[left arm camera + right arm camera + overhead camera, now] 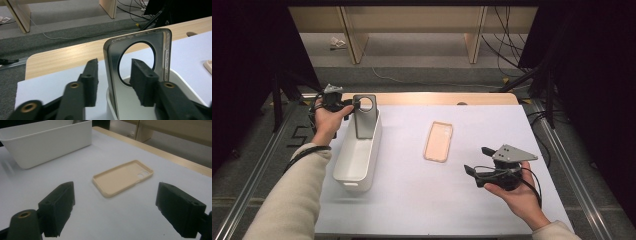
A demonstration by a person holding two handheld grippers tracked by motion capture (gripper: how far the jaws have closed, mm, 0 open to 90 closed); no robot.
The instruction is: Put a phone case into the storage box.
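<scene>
One grey case (364,116) stands in the bin (343,172), left tool (353,104) loosened around it; beige case (438,141) remains on the desk (412,200), right tool (477,161) spread.

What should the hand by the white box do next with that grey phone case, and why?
Probably draw the left gripper back. The grey phone case stands upright at the far end of the white bin, and the jaws stand apart on either side of it, one pad clear of it, so it looks let go.
</scene>
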